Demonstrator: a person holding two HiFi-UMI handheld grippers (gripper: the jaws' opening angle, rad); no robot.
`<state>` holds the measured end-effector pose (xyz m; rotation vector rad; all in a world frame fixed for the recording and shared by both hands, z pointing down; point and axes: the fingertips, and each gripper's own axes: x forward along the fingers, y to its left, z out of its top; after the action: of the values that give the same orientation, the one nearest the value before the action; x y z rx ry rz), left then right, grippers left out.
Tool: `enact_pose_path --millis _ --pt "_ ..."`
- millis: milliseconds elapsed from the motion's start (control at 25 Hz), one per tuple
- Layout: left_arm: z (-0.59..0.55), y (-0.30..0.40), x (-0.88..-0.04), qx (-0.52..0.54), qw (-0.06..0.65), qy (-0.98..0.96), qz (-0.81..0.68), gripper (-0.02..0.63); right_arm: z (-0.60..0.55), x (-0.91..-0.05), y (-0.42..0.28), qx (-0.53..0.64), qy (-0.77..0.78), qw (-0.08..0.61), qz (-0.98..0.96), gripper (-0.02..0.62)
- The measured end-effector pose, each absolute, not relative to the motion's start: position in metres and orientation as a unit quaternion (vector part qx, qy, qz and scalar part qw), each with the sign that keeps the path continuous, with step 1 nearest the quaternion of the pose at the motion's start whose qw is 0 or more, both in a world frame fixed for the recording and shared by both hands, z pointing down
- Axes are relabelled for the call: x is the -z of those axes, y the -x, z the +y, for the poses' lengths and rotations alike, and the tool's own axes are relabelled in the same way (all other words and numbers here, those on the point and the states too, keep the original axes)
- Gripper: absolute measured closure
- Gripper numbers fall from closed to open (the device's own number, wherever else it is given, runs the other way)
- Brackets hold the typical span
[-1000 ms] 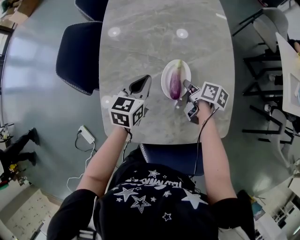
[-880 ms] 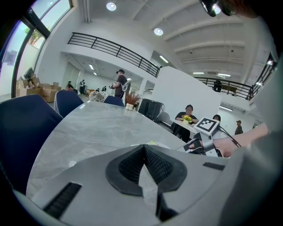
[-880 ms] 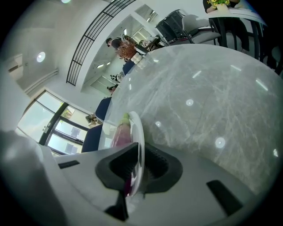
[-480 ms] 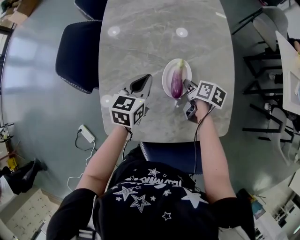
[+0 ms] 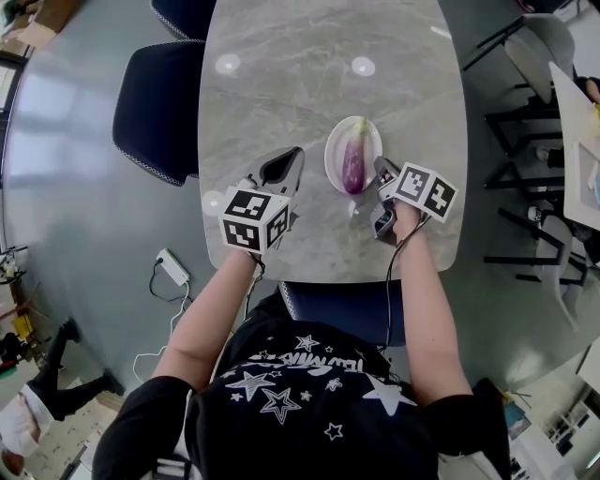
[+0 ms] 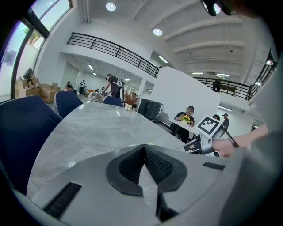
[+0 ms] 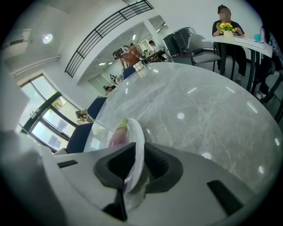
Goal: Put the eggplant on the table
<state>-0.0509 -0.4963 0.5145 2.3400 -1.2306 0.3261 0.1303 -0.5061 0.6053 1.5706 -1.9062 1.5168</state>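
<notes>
A pale purple eggplant point(image 5: 352, 161) with a green cap lies on a small white plate point(image 5: 331, 142) on the grey marble table point(image 5: 309, 84). My right gripper point(image 5: 379, 169) is at the plate's near right edge. In the right gripper view the plate's rim point(image 7: 139, 137) runs between the two dark pads of the right gripper point(image 7: 135, 152), which is shut on it, and the eggplant point(image 7: 117, 134) shows just beyond. My left gripper point(image 5: 284, 166) hovers left of the plate, shut with nothing in it; its jaws point(image 6: 143, 148) meet at the tips.
Dark blue chairs stand at the table's left side point(image 5: 155, 103), far end point(image 5: 183, 14) and near edge point(image 5: 342, 309). A white power strip point(image 5: 173, 270) lies on the floor at left. More tables and chairs point(image 5: 534, 56) stand to the right.
The right gripper has edged in along the plate's near right rim. The left gripper has hardly moved, and the eggplant stays on the plate.
</notes>
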Motion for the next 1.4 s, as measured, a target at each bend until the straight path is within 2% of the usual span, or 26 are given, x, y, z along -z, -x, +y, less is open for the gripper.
enact_pose_path --millis 480,1200,1280,1400 --pt "-0.471 0.063 -0.492 -0.107 0.223 -0.855 -0.455 0.598 -0.487 -0.572 -0.109 -0.513 -0.499 0.083 -0.694 0.538" --pt "-0.397 0.077 -0.431 -0.073 0.180 -0.886 -0.422 0.598 -0.407 -0.499 -0.102 -0.463 -0.525 0.051 -0.712 0.540" --pt "-0.391 0.076 -0.427 -0.071 0.179 -0.889 -0.415 0.598 -0.399 -0.492 -0.105 -0.456 -0.533 0.052 -0.711 0.565" --pt "-0.386 0.072 -0.426 -0.071 0.181 -0.893 -0.407 0.598 -0.390 -0.484 -0.111 -0.452 -0.540 0.048 -0.709 0.566"
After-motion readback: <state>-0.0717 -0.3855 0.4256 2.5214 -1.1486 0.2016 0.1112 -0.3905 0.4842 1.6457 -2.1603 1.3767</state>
